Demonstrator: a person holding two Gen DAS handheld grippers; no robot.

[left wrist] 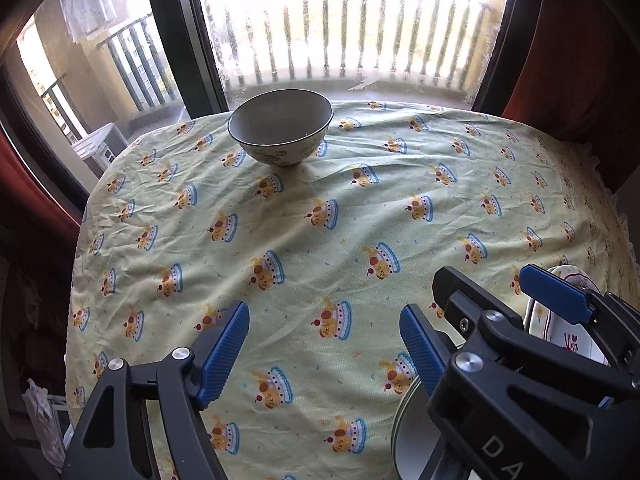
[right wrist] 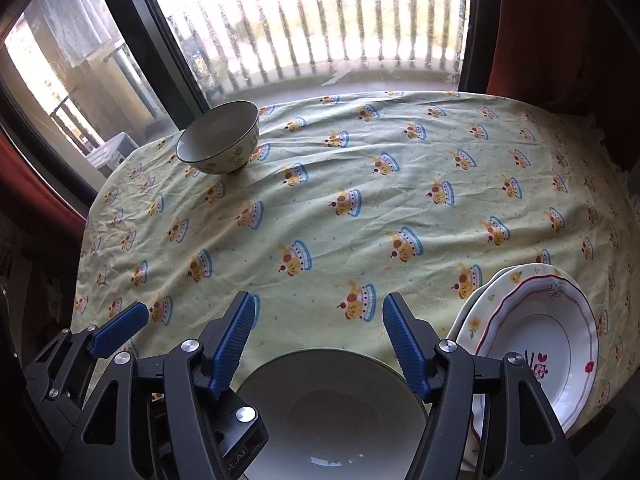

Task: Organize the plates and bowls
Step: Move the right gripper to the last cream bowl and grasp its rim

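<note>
My left gripper (left wrist: pixel 324 354) and right gripper (right wrist: pixel 319 340) both angle steeply down over the tablecloth (right wrist: pixel 360 208), jaws spread, gripping nothing; near bowl (right wrist: pixel 332 412) sits below the right.

your left gripper (left wrist: pixel 324 344) and right gripper (right wrist: pixel 319 340) match — black angular plastic linkages, round silver pivot bolts, ribbed blue finger pads (right wrist: pixel 236 344). white lettering, partly cut off, marks each black body — "da" on one.

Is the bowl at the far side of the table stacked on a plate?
No, the far bowl stands alone on the tablecloth.
</note>
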